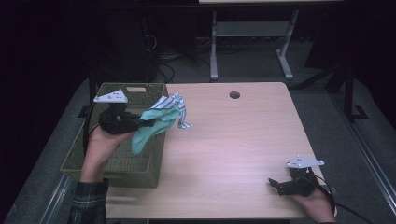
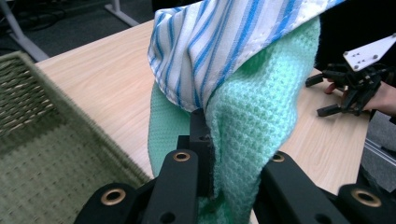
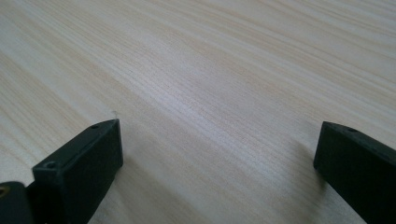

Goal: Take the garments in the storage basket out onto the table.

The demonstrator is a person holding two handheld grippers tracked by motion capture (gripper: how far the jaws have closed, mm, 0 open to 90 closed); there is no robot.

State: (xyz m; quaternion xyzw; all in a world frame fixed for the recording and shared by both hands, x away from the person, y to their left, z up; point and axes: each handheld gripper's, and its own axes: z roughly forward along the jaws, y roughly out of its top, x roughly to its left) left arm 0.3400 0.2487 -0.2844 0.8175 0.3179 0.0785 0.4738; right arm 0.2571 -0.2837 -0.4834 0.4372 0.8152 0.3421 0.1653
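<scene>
Green waffle cloth (image 2: 252,126) + striped cloth (image 2: 219,42) pinched in left gripper (image 1: 148,122) jaws; right gripper (image 1: 275,184) jaws wide, empty.

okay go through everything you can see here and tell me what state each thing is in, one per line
left gripper: shut on both cloths, held over the basket's edge
green cloth: pinched, hanging in folds
striped cloth: pinched, draped over the green one
basket: upright on the table
right gripper: open, holding nothing
table: bare wood

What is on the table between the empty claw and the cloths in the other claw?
Nothing: in the high view only bare table lies between the right gripper and the cloths clamped in the left gripper.
</scene>
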